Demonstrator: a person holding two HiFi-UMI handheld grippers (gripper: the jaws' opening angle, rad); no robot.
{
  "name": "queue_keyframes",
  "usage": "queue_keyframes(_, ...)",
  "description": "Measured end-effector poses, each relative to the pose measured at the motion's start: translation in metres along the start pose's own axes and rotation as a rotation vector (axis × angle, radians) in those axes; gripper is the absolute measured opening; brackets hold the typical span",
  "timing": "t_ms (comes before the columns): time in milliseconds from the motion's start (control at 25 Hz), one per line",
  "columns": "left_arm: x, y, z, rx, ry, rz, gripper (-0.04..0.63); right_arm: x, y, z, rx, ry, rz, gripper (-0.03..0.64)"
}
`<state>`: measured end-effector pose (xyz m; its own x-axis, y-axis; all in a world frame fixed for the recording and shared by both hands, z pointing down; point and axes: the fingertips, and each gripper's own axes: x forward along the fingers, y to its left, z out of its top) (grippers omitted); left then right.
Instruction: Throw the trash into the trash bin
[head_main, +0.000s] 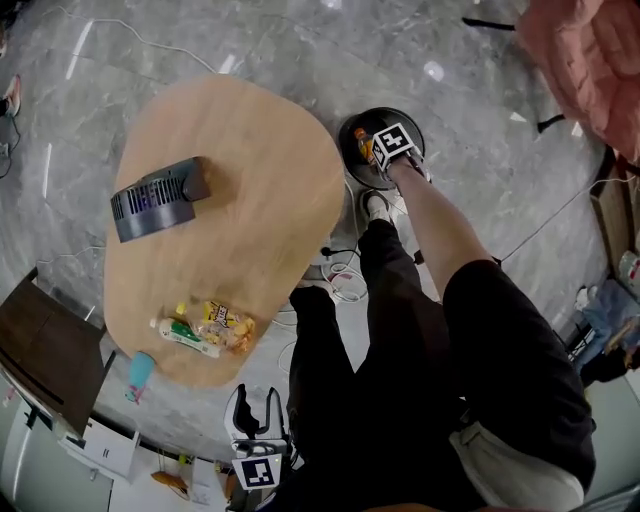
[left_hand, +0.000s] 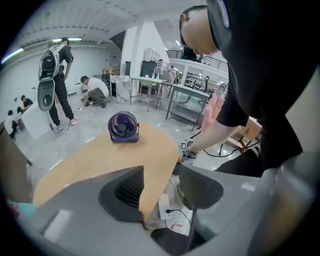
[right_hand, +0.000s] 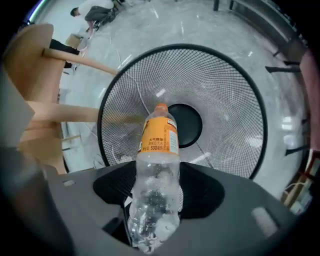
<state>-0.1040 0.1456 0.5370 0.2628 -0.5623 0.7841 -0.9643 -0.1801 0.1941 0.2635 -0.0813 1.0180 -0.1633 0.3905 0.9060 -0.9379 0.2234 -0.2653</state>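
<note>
A clear plastic bottle with an orange label (right_hand: 157, 165) is clamped between the jaws of my right gripper (right_hand: 157, 197), cap pointing down. It hangs right over the round black mesh trash bin (right_hand: 225, 100). From the head view, the right gripper (head_main: 374, 150) holds the bottle (head_main: 364, 146) above the bin (head_main: 416, 122) on the floor past the table's right edge. My left gripper (head_main: 256, 412) is low by the table's near edge, open with nothing in it. In its own view the left gripper (left_hand: 160, 192) points toward the wooden table (left_hand: 95, 157).
On the oval table (head_main: 240, 160) stand a dark desk fan (head_main: 155, 200), a green-labelled bottle (head_main: 186, 336) and a yellow snack bag (head_main: 226, 326); a teal item (head_main: 140, 372) sits at its edge. A power strip and cables (head_main: 342, 272) lie on the floor. Several people (left_hand: 60, 85) are far behind.
</note>
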Motion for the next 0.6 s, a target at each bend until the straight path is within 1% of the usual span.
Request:
queue_keyframes(80,0.006,0.005,-0.009,-0.013,0.003,-0.01,0.224,0.015,-0.003,0.005,0.003,0.026,-0.013,0.299)
queue_keyframes(200,0.011,0.011,-0.018,-0.017,0.006,-0.012,0.224,0.031,-0.005,0.01,0.042,0.04,0.0,0.288)
queue_keyframes(280,0.013,0.015,-0.025,-0.017,0.011,-0.01,0.224,0.036,-0.005,0.016,0.021,0.027,-0.015,0.284)
queue_keyframes(480,0.02,0.017,-0.032,-0.022,0.029,-0.024,0.224,0.03,0.005,0.023,-0.059,-0.049,-0.026,0.29)
queue_keyframes(560,0.023,0.011,-0.026,-0.015,0.019,-0.043,0.224,0.018,0.01,0.024,-0.116,-0.11,-0.04,0.301)
queue_keyframes(600,0.024,0.008,-0.022,-0.009,0.01,-0.052,0.224,0.01,0.012,0.025,-0.143,-0.154,-0.051,0.324)
